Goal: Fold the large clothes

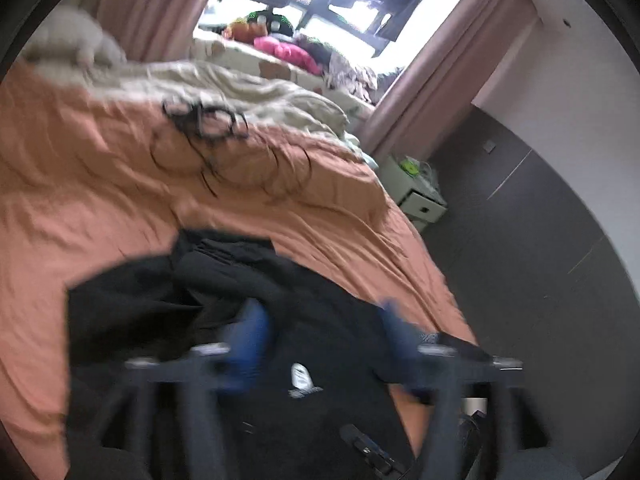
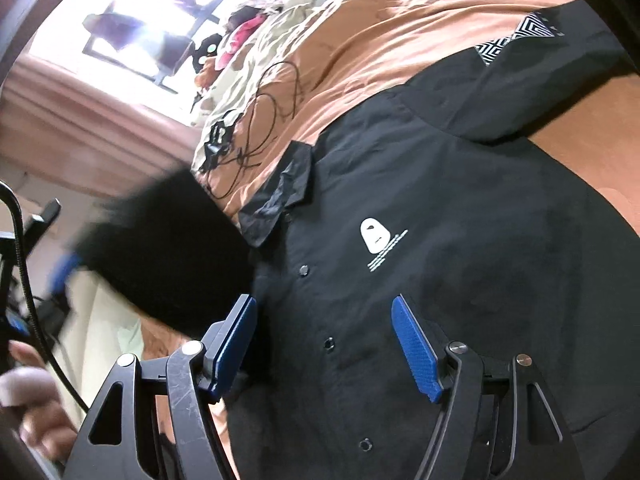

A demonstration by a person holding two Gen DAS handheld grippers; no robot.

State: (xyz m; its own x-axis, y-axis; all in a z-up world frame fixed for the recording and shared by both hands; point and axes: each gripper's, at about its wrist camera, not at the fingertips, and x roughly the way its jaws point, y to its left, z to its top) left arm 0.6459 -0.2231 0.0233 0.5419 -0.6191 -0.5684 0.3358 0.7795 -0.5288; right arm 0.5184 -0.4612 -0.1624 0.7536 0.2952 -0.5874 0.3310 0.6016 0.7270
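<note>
At centre of the right wrist view, black shirt [image 2: 400, 240] lies spread on orange bedsheet [image 2: 380, 52], collar toward upper left. Right gripper [image 2: 324, 344] at bottom: fingers apart, nothing clamped. Left gripper [image 1: 320, 344], blurred, lower frame: fingers apart over shirt, empty.

The left gripper [image 1: 320, 344] and the black shirt [image 1: 224, 280] beneath it are smeared by motion blur. Beside the right gripper [image 2: 324, 344], the shirt's far sleeve is blurred, and its hem is cut off by the frame edge. A hand [image 2: 28, 408] is only partly seen.
</note>
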